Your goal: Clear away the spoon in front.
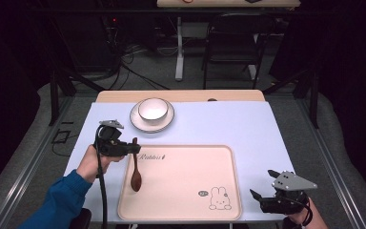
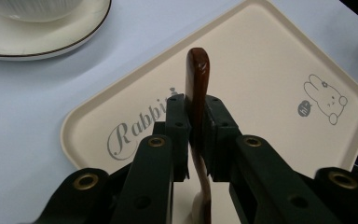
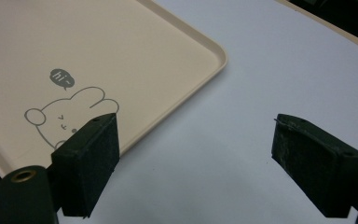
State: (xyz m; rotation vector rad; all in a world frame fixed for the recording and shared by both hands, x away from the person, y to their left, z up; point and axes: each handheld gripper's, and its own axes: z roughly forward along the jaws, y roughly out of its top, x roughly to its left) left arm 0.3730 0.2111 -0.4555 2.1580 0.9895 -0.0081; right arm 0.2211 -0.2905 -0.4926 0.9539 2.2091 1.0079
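A: Item one, largest: the bench [image 1: 248,124], pale blue top, wooden edge showing along its far side.

B: Noted. Next?

A: Item two: cream tray [image 1: 186,181], flat on the near middle of the bench, "Rabbit" script at its far left corner, a rabbit drawing with a "hi" bubble at its near right corner. Contents: the bowl end of one spoon, nothing else.

B: And beyond the tray?

A: Item three: white saucer [image 1: 138,125] with a dark rim line, on the bench just past the tray's far left corner, apart from it. Item four: white bowl [image 1: 153,109], standing in that saucer; whether it holds anything I cannot tell.

B: The spoon?

A: Item five: dark brown wooden spoon [image 1: 136,168], at the tray's left edge, handle up and away, bowl end low over the tray floor. Nothing lies between it and the tray.

B: Tools?

A: Left tool [image 1: 132,149]: jaws narrow, clamped on the spoon handle, handle tip standing out past the pads. Right tool [image 1: 262,186]: jaws wide, nothing between them, on the bench just off the tray's near right corner, well apart from the spoon.
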